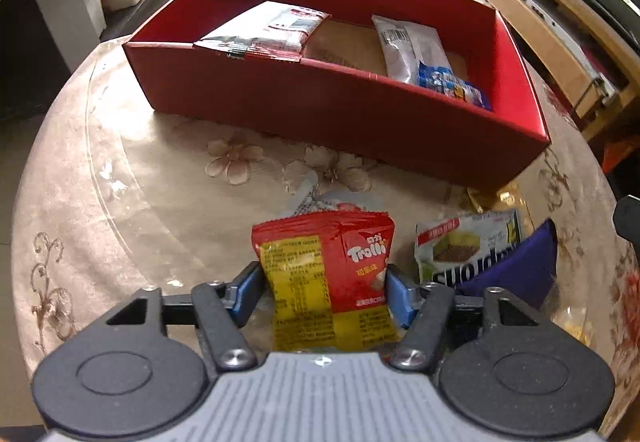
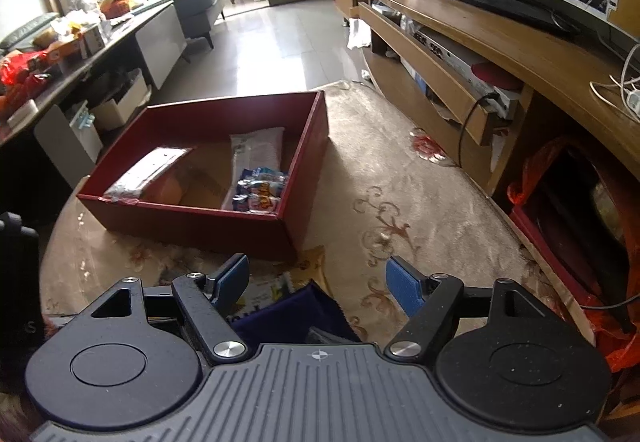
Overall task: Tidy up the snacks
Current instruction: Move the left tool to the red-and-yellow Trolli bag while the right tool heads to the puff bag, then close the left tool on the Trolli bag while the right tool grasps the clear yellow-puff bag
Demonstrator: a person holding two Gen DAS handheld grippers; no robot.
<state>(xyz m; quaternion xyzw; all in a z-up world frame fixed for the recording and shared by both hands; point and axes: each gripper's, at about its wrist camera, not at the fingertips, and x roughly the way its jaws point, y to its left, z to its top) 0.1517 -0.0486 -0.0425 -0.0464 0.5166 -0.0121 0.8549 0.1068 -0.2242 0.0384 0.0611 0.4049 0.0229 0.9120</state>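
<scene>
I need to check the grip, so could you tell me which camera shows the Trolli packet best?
The left wrist view: the Trolli packet stands front and centre between the left gripper's blue pads, which press on both its sides. The right wrist view does not show it at all.

Left gripper point(image 1: 323, 282): matte black plastic frame, two round black discs with a shallow embossed circle each, left and right. Near centre, a grey ribbed plate bearing a small white compass-cross mark. Angled black link arms pinned by bright silver round-head screws; triangular cut-outs in the outer brackets. Blue textured pads on the fingers point(image 1: 247, 292).

Right gripper point(image 2: 318, 284): same build, same colours; blue pads point(image 2: 404, 284), silver screws, dark grey ribbed plate with white cross mark.
</scene>
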